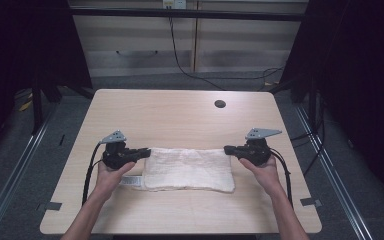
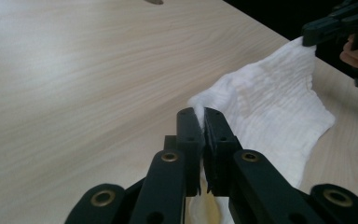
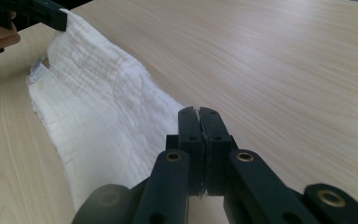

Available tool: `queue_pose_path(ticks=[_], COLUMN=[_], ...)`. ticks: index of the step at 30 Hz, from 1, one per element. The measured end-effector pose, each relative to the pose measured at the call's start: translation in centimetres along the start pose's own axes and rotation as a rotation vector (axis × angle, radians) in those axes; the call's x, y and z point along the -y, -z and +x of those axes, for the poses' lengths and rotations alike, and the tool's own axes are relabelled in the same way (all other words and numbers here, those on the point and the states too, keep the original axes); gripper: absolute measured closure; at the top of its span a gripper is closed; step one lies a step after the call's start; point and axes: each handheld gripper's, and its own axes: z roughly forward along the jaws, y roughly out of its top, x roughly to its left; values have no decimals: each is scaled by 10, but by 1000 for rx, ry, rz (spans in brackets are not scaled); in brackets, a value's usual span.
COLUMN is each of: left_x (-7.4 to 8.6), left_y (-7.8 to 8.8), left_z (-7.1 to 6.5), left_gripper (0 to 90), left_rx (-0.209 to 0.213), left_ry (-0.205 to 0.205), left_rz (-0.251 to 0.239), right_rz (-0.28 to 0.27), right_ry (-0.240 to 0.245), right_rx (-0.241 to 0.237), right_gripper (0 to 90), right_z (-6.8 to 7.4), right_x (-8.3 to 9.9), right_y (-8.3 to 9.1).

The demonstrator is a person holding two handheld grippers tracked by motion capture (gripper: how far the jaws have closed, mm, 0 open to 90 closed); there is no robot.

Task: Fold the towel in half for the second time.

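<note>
Black jaws of the left gripper (image 2: 204, 122) stand pressed together in the left gripper view, with a corner of the white cloth (image 2: 270, 107) pinched between them; the fabric bulges out just past the tips and a strip of it shows in the slit lower down. From there the cloth runs away toward the upper right of that view, lifted clear of the table along its top edge, to where the right gripper (image 2: 307, 39) bites its far corner

Seen along the right gripper's own jaws, they are likewise closed tight, and the cloth comes out from their left side and climbs to the upper left, where the left gripper clamps the other corner. A small label (image 3: 38, 70) hangs at the cloth's edge just below that far grip

From the high view, the left gripper (image 1: 147, 152) and the right gripper (image 1: 226, 149) point inward at each other, each held by a hand (image 1: 111, 175), with the cloth (image 1: 190, 170) stretched between them as a long band. Its far long edge is gripped at both corners, while the near edge lies on the wooden table (image 1: 180, 115), toward the person's side. Well beyond the cloth, a round dark hole (image 1: 220, 104) sits in the tabletop near the far edge. Black cables (image 1: 87, 175) trail back from the grippers alongside the forearms
</note>
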Motion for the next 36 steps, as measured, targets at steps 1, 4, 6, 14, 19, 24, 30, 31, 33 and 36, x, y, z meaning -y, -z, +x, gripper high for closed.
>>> queue_pose_path(ticks=[1,4,6,14,19,24,30,31,33,36], left_x=[2,5,5,10,12,13,12,13,13,12], left_y=[-1,-2,-3,-9,-8,-9,-9,-10,-11,-11], left_z=[0,1,0,3,2,2,1,0,0,-2], left_gripper=[861,863,865,868,868,869,871,871,871,871], left_rx=[-13,-20,-41,-65,-72,-79,-88,-88,-91,-86], left_ry=[-7,4,6,36,47,40,36,39,39,32], left_rz=[16,16,10,23,23,29,38,37,40,34], right_rz=[4,15,10,10,30,51,78,92,125,147], right_ry=[-1,0,5,26,33,44,55,60,81,85], right_rx=[0,0,-4,-41,-60,-80,-98,-96,-97,-116], right_gripper=[891,891,891,891,892,891,891,892,891,891], right_z=[1,5,8,23,31,41,53,56,61,66], right_x=[2,9,13,20,27,37,45,47,50,56], right_y=[0,-1,0,9,13,17,20,20,18,15])
